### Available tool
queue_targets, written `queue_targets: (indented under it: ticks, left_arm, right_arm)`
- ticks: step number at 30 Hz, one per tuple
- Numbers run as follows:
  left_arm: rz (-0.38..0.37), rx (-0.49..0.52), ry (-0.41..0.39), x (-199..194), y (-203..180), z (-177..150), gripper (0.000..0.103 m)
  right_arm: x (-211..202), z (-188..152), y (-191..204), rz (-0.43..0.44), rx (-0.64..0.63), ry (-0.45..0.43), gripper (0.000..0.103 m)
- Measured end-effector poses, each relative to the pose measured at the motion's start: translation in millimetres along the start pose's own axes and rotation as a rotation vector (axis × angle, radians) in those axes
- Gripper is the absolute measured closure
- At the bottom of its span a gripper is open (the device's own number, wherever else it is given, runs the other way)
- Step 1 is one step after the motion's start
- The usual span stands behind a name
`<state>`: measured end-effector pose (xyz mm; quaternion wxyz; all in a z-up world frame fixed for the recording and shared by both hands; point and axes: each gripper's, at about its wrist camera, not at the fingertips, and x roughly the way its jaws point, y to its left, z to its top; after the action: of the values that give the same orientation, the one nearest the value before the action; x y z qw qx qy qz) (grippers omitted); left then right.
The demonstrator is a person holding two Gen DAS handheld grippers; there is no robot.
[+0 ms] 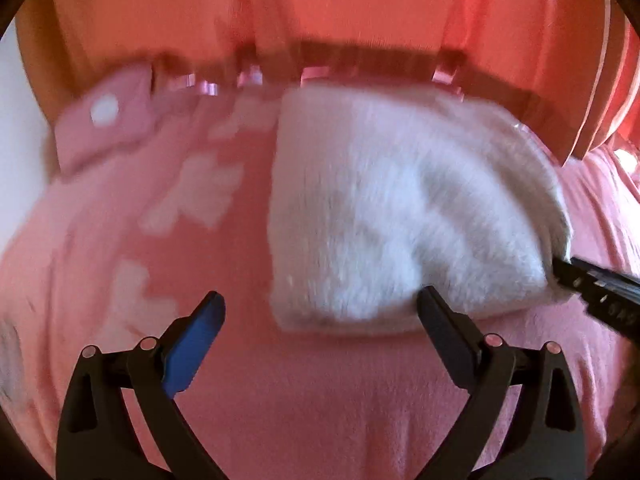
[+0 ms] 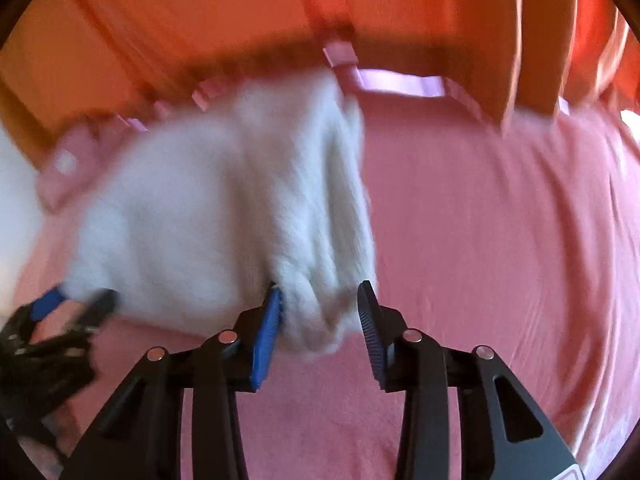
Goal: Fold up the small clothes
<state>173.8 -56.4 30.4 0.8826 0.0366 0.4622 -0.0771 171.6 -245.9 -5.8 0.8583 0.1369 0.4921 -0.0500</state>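
Observation:
A small white fluffy garment (image 1: 400, 216) lies folded on a pink sheet (image 1: 320, 380). My left gripper (image 1: 320, 304) is open just in front of its near edge, its right finger touching the cloth. In the right wrist view the white garment (image 2: 208, 216) lies left of centre. My right gripper (image 2: 320, 304) has its jaws apart around the garment's near right corner, which sits between the pads. The left gripper (image 2: 76, 300) shows at the garment's near left edge. The right gripper's tip (image 1: 576, 276) shows at the garment's right corner in the left wrist view.
A pink cloth with a white dot (image 1: 104, 120) and white patches lies to the left on the sheet. An orange slatted headboard (image 1: 360, 8) with pink ties (image 2: 400, 82) runs along the far edge. The pink sheet (image 2: 500, 240) stretches to the right.

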Motion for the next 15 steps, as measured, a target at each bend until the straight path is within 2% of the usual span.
queue_targets:
  ticks: [3,5,8,11,15]
  left_arm:
    - [0.031,-0.029,0.047,11.2,7.4,-15.4,0.009]
    - [0.018,-0.066,0.027,3.4,11.0,-22.6,0.009]
    - [-0.013,-0.072,-0.021,-16.0,11.7,-33.8,0.009]
    - [-0.018,-0.062,-0.050,-30.2,9.0,-49.7,0.009]
    - [0.000,-0.067,-0.055,-36.3,7.2,-64.9,0.009]
  right_arm:
    - [-24.6,-4.3,-5.5,0.024,0.041,-0.065,0.066]
    - [-42.4,-14.9,-6.9,0.018,0.041,-0.113,0.066]
    - [-54.1,-42.5,-6.8,0.012,0.049,-0.128,0.061]
    - [-50.7,-74.1,-2.7,-0.047,0.018,-0.110,0.050]
    - [-51.3,-98.3,10.1,-0.097,-0.002,-0.171,0.040]
